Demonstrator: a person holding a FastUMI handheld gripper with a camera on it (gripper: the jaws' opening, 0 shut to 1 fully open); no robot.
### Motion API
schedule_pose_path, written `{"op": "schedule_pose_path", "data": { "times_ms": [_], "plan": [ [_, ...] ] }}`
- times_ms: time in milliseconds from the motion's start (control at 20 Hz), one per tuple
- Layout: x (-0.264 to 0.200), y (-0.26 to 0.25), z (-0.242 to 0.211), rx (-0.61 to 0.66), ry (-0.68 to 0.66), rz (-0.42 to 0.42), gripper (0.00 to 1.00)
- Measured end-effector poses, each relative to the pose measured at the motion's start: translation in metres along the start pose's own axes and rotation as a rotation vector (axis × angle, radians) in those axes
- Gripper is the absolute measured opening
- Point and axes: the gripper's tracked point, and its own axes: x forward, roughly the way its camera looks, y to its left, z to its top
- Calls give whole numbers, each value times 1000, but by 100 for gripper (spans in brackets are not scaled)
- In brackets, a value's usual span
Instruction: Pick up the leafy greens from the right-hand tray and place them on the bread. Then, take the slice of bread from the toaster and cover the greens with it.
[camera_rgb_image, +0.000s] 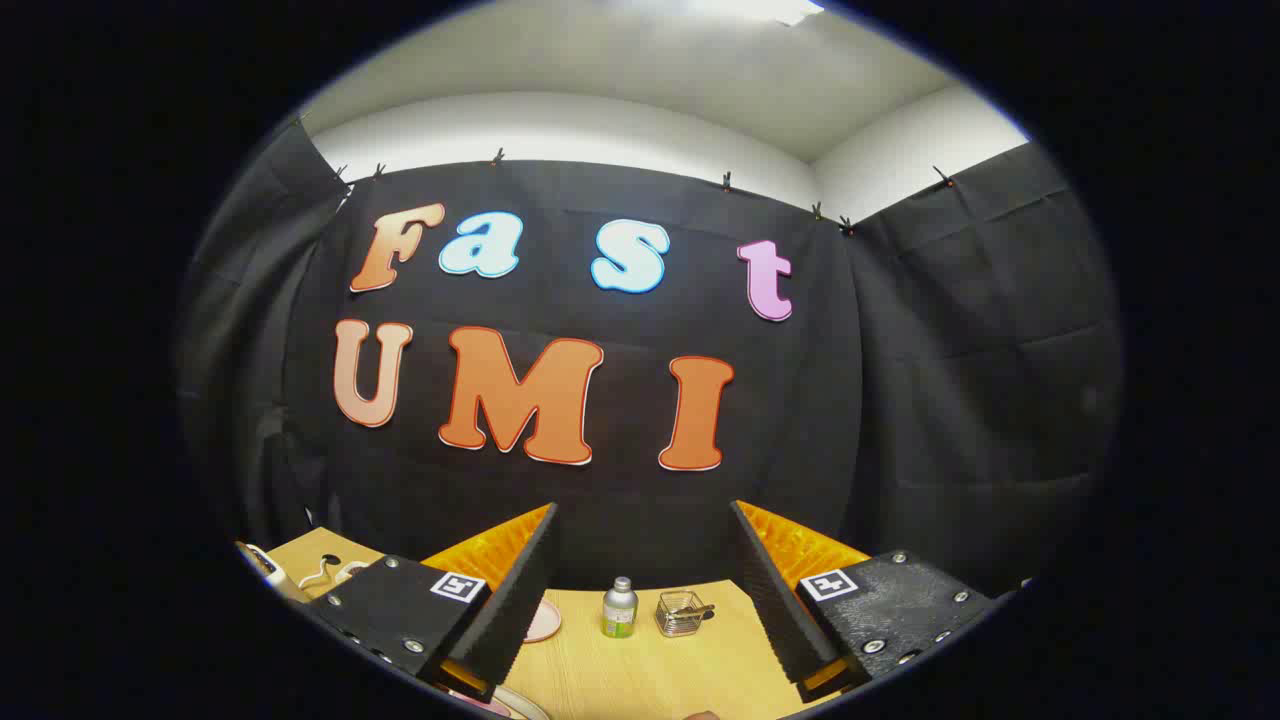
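Note:
My gripper (645, 590) is held high, looking mostly at the booth's back wall, with its two fingers wide apart and nothing between them. A strip of wooden table (640, 670) lies below and beyond the fingers. By the left finger (510, 600) a pale pink plate (545, 620) peeks out on the table. Close under that finger a curved rim of another dish (520, 703) sits at the near table edge. A white appliance (268, 570) with a cord lies at the table's far left; I cannot tell if it is the toaster.
A small bottle (620, 608) with a silver cap and green label stands between the fingers, toward the back of the table. A small wire basket (682, 612) sits just right of it. The black cloth wall rises right behind the table.

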Motion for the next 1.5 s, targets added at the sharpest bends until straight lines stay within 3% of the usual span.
{"op": "schedule_pose_path", "data": {
  "times_ms": [350, 700, 1000, 1350, 1500],
  "plan": [
    [-13, -32, -23, -74, 45, -28, 98],
    [-24, -64, -51, -35, 119, -53, 98],
    [-24, -69, -80, -47, 194, -27, 98],
    [-48, -61, -170, 3, 448, 8, 98],
    [-67, -55, -224, 59, 622, 0, 98]
  ]
}}
